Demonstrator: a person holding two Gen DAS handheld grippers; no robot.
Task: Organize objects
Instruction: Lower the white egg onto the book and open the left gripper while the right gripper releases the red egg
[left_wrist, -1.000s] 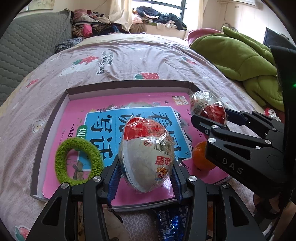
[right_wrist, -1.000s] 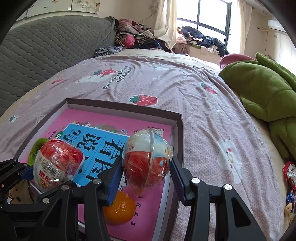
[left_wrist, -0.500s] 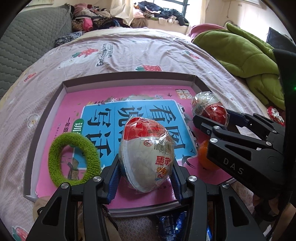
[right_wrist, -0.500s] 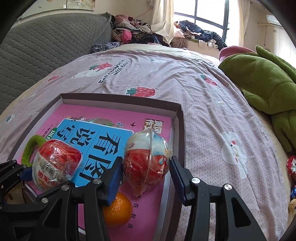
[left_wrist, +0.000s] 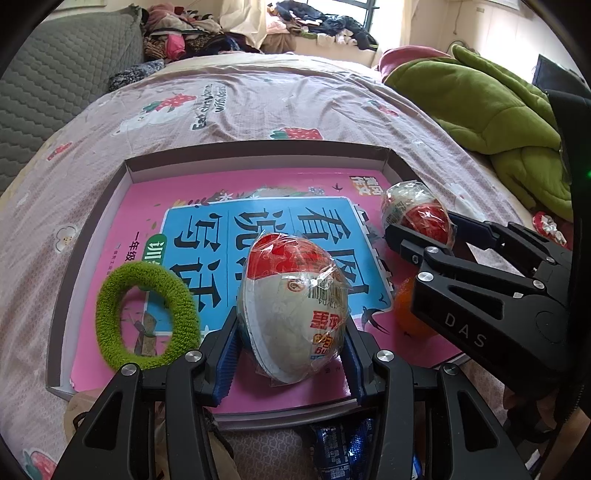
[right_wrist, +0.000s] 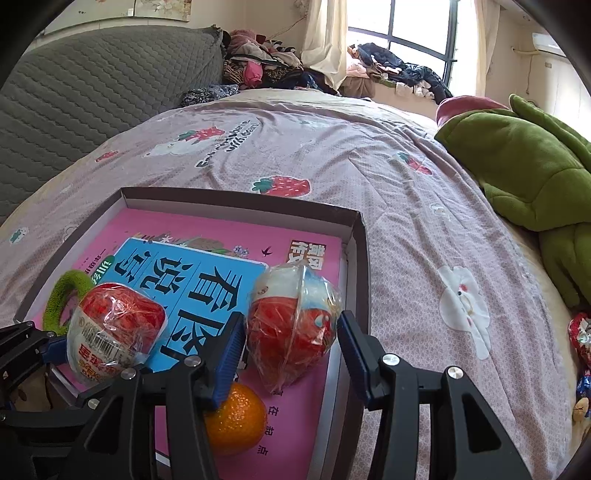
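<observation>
**A:** Your left gripper (left_wrist: 291, 349) has the big wrapped egg (left_wrist: 293, 310) squeezed between its blue pads, jaws about half apart. It hangs over the near edge of the pink workbook (left_wrist: 236, 236) that lies in the shallow box (left_wrist: 258, 147) on the bed (left_wrist: 258, 92).

**B:** And your right gripper (right_wrist: 291, 341) has the smaller wrapped egg (right_wrist: 293, 317) between its jaws, over the box's right corner. The left pad is against the wrapper; on the right side I see a sliver of gap, so I can't say for sure you're clamping it rather than cradling it.

**A:** You've got two loose neighbours to mind: the orange (right_wrist: 236, 421) sits just under your right gripper's left finger, and the green ring (left_wrist: 146, 317) lies just left of your left gripper.

**B:** So lower each egg straight down until its underside rests on the workbook before you let go. These are rounded and film-wrapped; released from a height I'd expect them to roll.

**A:** Set the right one clear of the orange, toward the box wall, which should stop it rolling.

**B:** Open your jaws slowly, only enough to free the film, then draw back along the fingers so you don't drag the wrapper.
</observation>
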